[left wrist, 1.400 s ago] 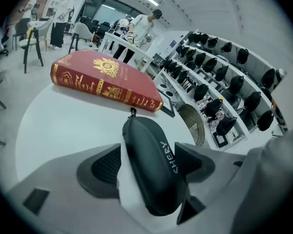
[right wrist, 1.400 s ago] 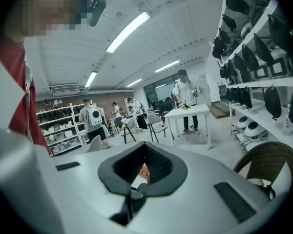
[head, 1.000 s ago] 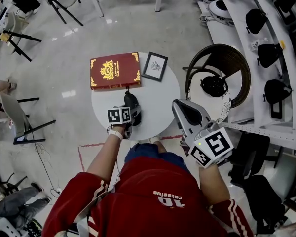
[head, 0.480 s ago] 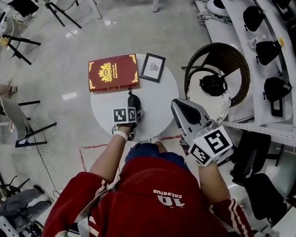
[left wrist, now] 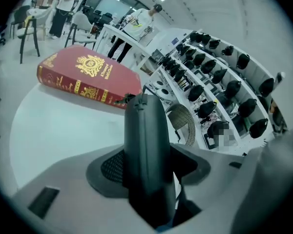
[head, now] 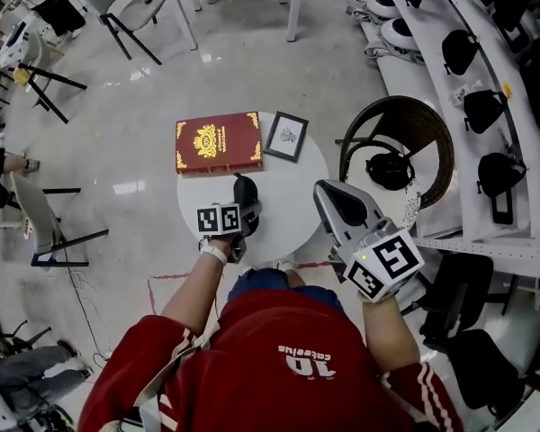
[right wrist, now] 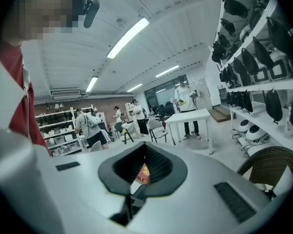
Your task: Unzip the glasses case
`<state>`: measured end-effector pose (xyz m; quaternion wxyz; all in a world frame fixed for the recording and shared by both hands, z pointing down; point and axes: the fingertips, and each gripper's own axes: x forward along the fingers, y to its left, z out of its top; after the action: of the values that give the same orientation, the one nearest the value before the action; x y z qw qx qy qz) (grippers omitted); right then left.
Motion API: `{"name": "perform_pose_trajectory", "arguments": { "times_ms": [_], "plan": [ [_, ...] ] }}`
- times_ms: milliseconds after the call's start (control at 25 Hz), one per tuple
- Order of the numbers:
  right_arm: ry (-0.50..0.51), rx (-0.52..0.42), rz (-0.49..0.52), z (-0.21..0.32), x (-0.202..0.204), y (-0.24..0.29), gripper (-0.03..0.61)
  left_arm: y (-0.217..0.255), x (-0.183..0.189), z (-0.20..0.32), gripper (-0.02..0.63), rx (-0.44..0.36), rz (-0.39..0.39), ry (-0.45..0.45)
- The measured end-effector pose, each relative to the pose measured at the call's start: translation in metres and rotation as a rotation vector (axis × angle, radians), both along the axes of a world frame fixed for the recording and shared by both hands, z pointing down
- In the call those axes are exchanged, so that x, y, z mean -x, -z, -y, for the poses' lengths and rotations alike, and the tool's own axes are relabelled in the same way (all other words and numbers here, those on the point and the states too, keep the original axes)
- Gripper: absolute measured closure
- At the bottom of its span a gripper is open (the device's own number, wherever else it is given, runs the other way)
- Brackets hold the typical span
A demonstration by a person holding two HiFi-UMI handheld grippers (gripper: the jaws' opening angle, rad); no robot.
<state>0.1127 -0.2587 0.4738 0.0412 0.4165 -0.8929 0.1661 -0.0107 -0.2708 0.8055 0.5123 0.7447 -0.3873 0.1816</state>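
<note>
A: Item one, glasses case (left wrist: 145, 140)?
B: Dark grey and zipped. It stands on end between the jaws of the left gripper (head: 243, 211), above the near half of the round white surface (head: 292, 183). Whether it touches the surface cannot be told.

A: Left gripper, condition?
B: Its jaws have just been closing. The pads now press on both sides of the case.

A: Right gripper (right wrist: 142, 172)?
B: Held off the surface's right edge. The jaws are a narrow gap apart, with nothing between them.

A: Other stock on the surface?
B: A red book (head: 218, 142) with gold ornament lies flat at the far side, just beyond the case's tip. A small framed picture (head: 287, 136) lies beside the book on its right.
</note>
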Motion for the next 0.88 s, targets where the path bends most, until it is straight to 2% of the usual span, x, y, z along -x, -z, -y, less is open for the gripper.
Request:
{"name": "perform_pose_trajectory", "arguments": {
  "times_ms": [360, 520, 680, 880],
  "plan": [
    [0.041, -0.083, -0.016, -0.008, 0.026, 0.042, 0.563, 0.085, 0.017, 0.003, 0.360, -0.201, -0.074, -0.007],
    [0.055, -0.120, -0.016, -0.015, 0.038, 0.063, 0.563, 0.143, 0.021, 0.008, 0.360, -0.286, -0.186, -0.005],
    [0.073, -0.161, -0.035, -0.022, 0.050, 0.082, 0.563, 0.200, 0.033, 0.012, 0.360, -0.362, -0.360, 0.038],
    [0.080, -0.210, -0.055, -0.031, 0.061, 0.106, 0.563, 0.257, 0.054, 0.012, 0.360, -0.459, -0.451, 0.088]
  ]
}}
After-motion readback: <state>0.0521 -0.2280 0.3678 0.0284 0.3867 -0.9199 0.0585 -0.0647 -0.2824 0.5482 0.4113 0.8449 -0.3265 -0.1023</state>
